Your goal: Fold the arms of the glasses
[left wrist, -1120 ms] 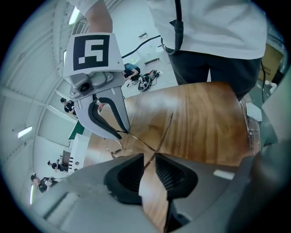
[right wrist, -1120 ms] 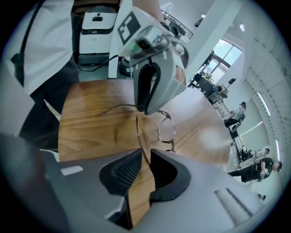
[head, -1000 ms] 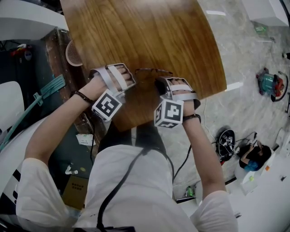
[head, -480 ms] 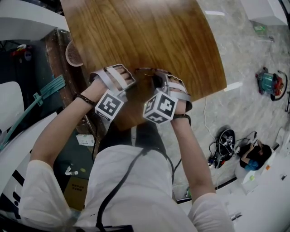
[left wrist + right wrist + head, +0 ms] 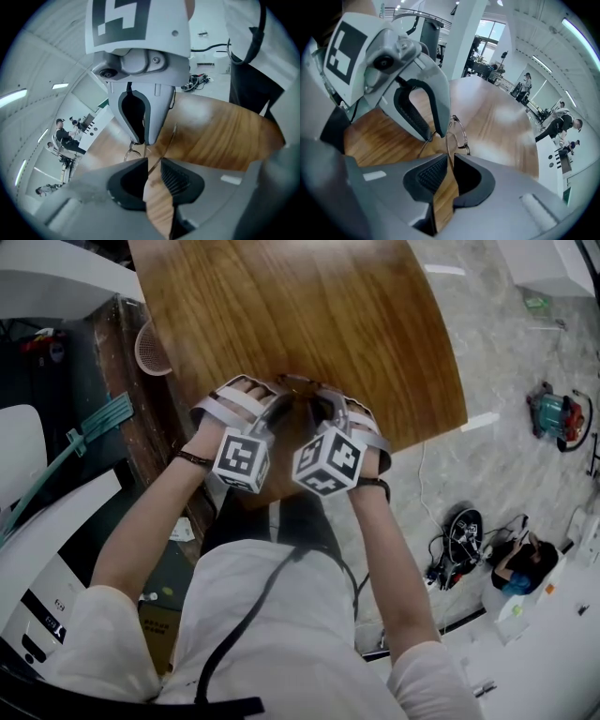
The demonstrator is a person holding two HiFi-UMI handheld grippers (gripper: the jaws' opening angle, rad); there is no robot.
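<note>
Over the table [image 5: 309, 315] we've converged; right gripper [image 5: 449, 159] pinches a glasses [image 5: 460, 132] arm at 12 o'clock; left gripper [image 5: 152, 161] loosely straddles the other; folding seems begun.

Wooden counter [image 5: 309, 315] filling the upper middle of the head view, its curved edge running down the right side. Round perforated basket [image 5: 150, 350] showing at the counter's left edge, partly hidden by it. Teal straps [image 5: 98, 426] lying lower left. Pale marbled floor [image 5: 511, 343] spreading to the right, with a red-and-teal object [image 5: 555, 414] sitting on it. Tangle of dark cables [image 5: 457, 542] lying further down, a person [image 5: 523, 564] crouching just beside them. In the right tool's view, people [image 5: 560, 123] standing and bending in a bright hall beyond the counter.
</note>
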